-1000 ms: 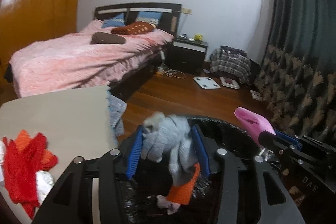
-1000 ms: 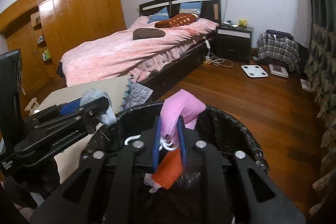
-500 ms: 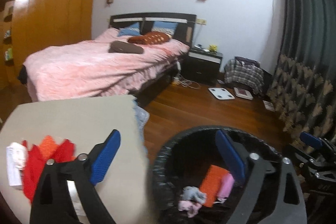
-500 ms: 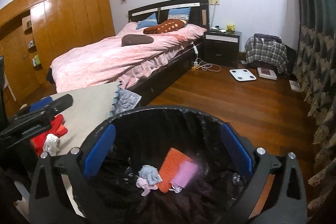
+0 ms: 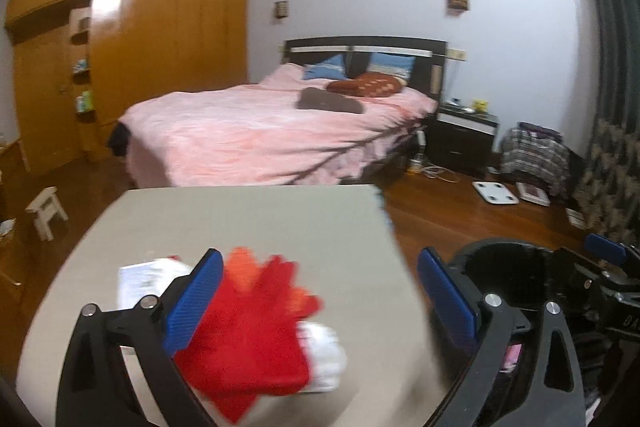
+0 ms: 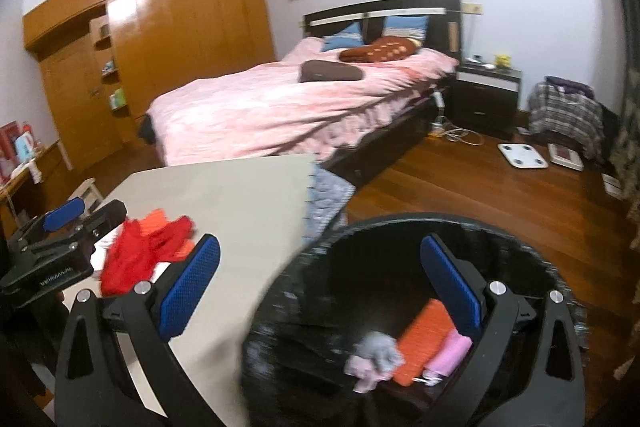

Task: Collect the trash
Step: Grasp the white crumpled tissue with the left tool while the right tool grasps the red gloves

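Trash left to collect lies as a red cloth pile (image 5: 248, 339) low in the centre of my left view, on the beige table (image 5: 240, 219), with a white crumpled piece (image 5: 324, 359) touching its right side and a white packet (image 5: 140, 279) at its left. My left gripper (image 5: 320, 307) has just been opening and now stands wide with nothing between its pads; the pile sits under the gap, not yet touched. My right gripper (image 6: 320, 287) has likewise just opened fully and holds nothing. It hangs above the rim of the black bin (image 6: 360, 227), lower right of the right view, where an orange piece (image 6: 420, 339), a pink one (image 6: 452, 351) and a grey scrap (image 6: 376, 347) already lie at the bottom.

Judging from this, the next step is a fresh pickup from the table. To do it well I should lower my left jaws so one pad lands on each side of the red heap, tips close to the tabletop, then close on a thick bunch so loose folds do not slip out. Soft cloth trails, so I should lift clear of the table edge before I carry it to the bin at the lower right. The right gripper could take the white piece.
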Tool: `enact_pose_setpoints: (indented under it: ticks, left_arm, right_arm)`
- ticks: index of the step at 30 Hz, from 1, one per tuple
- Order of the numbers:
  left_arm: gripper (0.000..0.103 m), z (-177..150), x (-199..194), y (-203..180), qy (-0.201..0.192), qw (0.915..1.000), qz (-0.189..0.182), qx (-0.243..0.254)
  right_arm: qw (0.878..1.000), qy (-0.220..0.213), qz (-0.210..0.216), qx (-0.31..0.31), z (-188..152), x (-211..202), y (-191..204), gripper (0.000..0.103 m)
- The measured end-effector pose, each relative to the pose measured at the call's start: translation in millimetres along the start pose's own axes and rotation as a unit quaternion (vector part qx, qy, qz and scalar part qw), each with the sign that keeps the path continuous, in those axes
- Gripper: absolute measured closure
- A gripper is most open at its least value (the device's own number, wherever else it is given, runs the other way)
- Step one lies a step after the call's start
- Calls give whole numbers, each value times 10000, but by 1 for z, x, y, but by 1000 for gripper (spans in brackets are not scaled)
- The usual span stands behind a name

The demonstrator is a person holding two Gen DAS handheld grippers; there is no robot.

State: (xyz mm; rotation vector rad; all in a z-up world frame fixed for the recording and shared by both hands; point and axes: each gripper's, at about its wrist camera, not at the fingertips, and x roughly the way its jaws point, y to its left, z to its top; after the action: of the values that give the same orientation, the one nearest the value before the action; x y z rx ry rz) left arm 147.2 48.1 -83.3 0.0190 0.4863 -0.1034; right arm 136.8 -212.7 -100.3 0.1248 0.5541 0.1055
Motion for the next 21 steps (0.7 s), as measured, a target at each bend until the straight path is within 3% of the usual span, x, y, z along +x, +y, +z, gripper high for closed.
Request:
enact_pose_setpoints:
  ticks: [12, 21]
  left_arm:
    - [8, -16, 4, 84, 47, 9956, 882, -305]
    - [10, -28, 41, 120, 343, 9933, 963, -536]
  right_arm:
    - [9977, 30, 548, -404, 10, 47, 86, 5]
    - [9966, 187, 680, -419, 6, 80, 115, 5]
